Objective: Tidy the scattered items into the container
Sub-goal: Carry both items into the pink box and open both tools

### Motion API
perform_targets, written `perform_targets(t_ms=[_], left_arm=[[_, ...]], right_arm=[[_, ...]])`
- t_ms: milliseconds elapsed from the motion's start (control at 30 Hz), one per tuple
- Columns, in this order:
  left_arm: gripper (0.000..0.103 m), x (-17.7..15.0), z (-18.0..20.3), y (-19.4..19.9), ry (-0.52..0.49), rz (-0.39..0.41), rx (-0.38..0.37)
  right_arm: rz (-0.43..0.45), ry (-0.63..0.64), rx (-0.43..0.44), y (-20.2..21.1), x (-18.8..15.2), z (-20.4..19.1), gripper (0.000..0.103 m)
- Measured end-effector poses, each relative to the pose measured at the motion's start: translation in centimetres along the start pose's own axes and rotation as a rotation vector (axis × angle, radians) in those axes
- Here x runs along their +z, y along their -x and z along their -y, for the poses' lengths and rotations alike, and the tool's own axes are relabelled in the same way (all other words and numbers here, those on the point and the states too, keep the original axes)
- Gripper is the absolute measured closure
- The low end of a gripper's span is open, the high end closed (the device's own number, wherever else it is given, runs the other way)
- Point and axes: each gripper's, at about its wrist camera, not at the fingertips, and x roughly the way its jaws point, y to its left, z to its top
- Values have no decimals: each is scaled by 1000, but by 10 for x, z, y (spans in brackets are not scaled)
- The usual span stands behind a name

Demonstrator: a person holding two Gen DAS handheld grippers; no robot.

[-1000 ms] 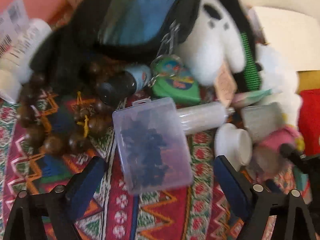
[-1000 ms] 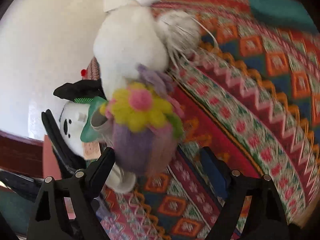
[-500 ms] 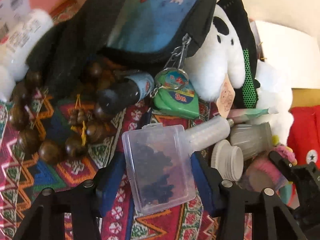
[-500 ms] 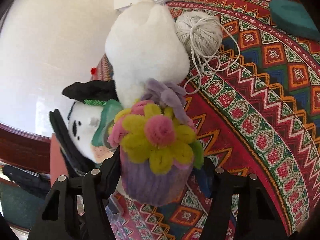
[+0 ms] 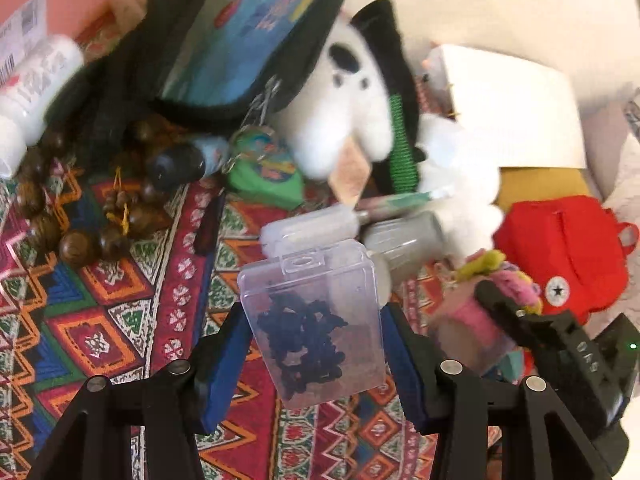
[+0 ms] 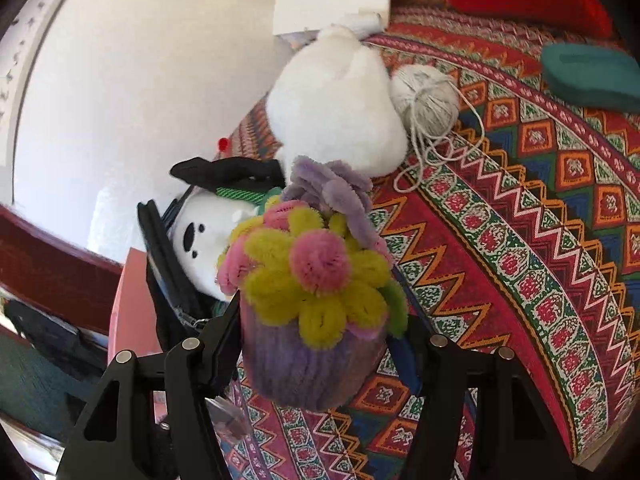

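My left gripper (image 5: 314,354) is shut on a clear plastic box (image 5: 312,324) holding dark blue bits, lifted off the patterned cloth (image 5: 120,320). My right gripper (image 6: 322,350) is shut on a fuzzy purple pot of pink and yellow flowers (image 6: 316,300), raised above the cloth (image 6: 520,220). In the left wrist view the same flower pot (image 5: 472,320) and the right gripper's black body show at the lower right. No container is clearly identifiable.
A white plush dog (image 5: 352,104), blue pouch (image 5: 248,32), wooden beads (image 5: 80,236), green tape measure (image 5: 268,172), white bottle (image 5: 36,84) and red mini backpack (image 5: 568,248) crowd the cloth. A yarn ball (image 6: 426,100) and teal item (image 6: 592,76) lie further off.
Both grippers closed on their items, the left on the clear box, the right on the flower pot, and lifted them off the cloth.
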Motion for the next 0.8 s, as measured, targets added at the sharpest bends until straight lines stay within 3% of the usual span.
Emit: perform_targets(t_ms=[333,500,667,800], left_arm=[[48,-4,20,40,-81,148,11],[48,-1,28,58,-115,221,29],[48,2,39,91,-146,360,75],[47,14,40,124,-155,470,115]], right_arm=[[102,127,-40,6,-13,-44,36],[259,283,-77,25,-24,-78,36],[426,452,-81,35,-33,-121,36],[500,568,-61,30,-51,-157,36]])
